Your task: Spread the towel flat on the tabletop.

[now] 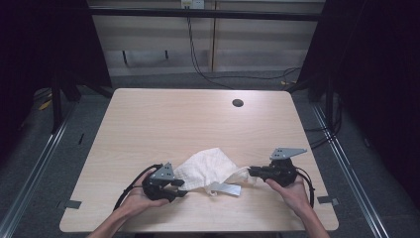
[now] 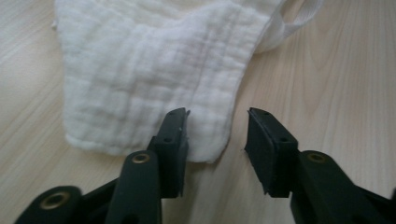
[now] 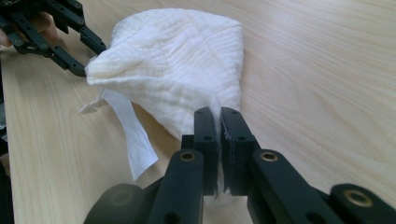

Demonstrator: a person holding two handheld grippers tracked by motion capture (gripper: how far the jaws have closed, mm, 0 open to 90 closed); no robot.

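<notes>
Pale wood made up the table, which stood on a grey floor before a light wall with dark cables trailing down it. From the high view, a crumpled white cloth lay near the table's front edge, between the two hands. The left gripper sat at the cloth's left end and the right gripper at its right end, each held by a hand coming in from below. A flat white strap stuck out from under the cloth toward the front. In the left gripper view, the jaws stood apart over the table, with the corner of the cloth lying between them and neither pad pressing on it. In the right gripper view, the jaws were clamped together on a pinch of the cloth, which rose off the table toward the left gripper at the far side, the strap hanging beneath it.
</notes>
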